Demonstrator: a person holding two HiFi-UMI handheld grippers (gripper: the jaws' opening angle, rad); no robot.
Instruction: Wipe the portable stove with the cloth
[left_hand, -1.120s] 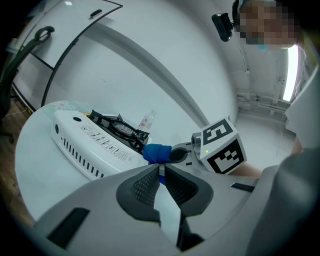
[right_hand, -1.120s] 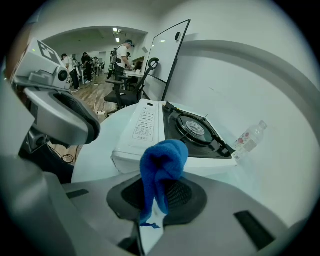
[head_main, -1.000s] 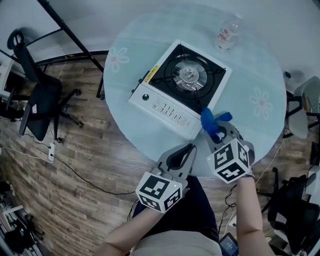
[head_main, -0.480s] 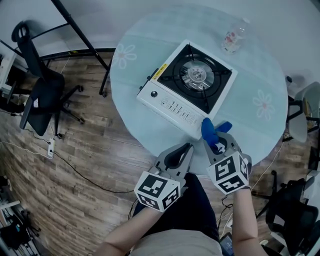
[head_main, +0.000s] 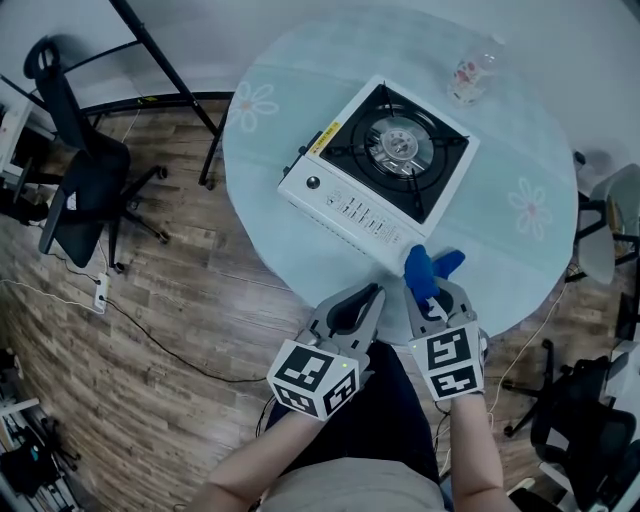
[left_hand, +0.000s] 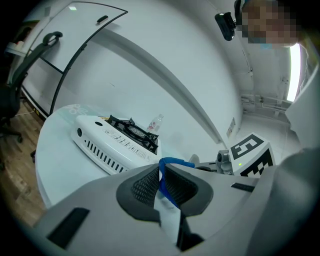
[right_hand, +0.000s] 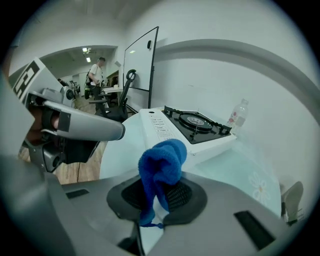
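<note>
Clamping cloth in right gripper | bottle upright near stove

Grey hand-held tongs, a marker cube on each

The left tongs and right tongs have smooth grey shells and dark ribbed pads. The left cube and right cube are white with black square markers. The person wears dark trousers and a pale top.

The portable stove is sitting mid-tabletop, a bottle standing behind it. The cloth is hanging over the near edge.
</note>
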